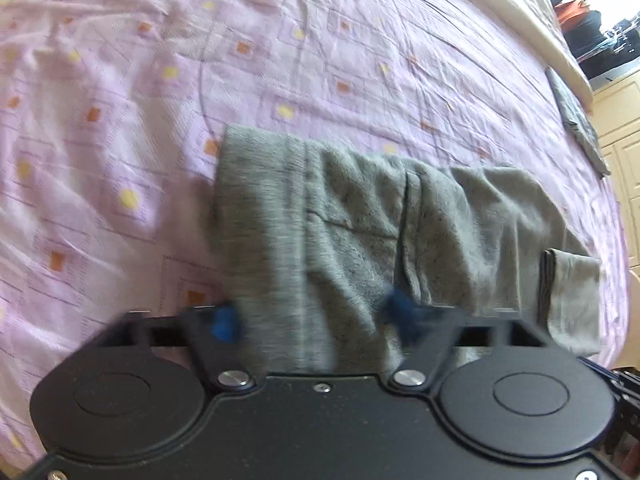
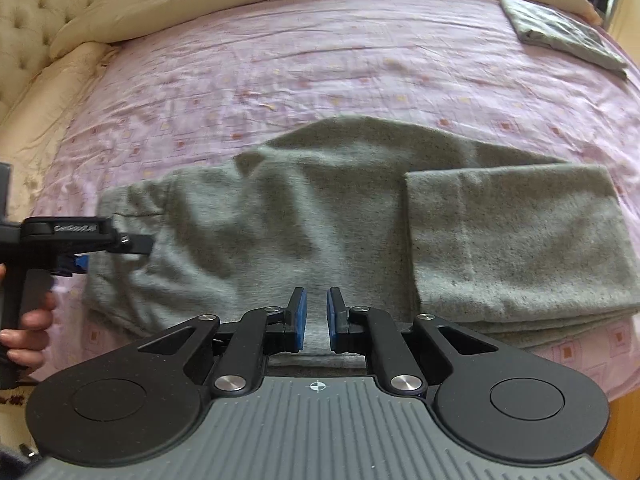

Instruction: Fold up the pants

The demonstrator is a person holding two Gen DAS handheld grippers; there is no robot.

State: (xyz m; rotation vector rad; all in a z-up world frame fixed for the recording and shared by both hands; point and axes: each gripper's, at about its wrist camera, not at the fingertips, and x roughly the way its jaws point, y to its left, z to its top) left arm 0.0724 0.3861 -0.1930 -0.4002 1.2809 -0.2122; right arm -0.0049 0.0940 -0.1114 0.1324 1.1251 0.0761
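a: where are the pants (image 2: 320, 216)?

b: grey, spread across the bed (image 2: 280, 80), one end doubled over on the right.

a: left tongs (image 1: 312, 320)?

b: parted, with the waist end between the blue pads (blurred, so i cannot tell whether they pinch).

a: right tongs (image 2: 317, 316)?

b: almost clenched, just a slit, above the near edge, grasping nothing.

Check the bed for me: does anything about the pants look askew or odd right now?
The grey pants are half folded: the right end is doubled over neatly, but the left end by the left hand-held gripper lies rumpled and uneven. Otherwise the folded grey cloth at the far corner looks tidy.
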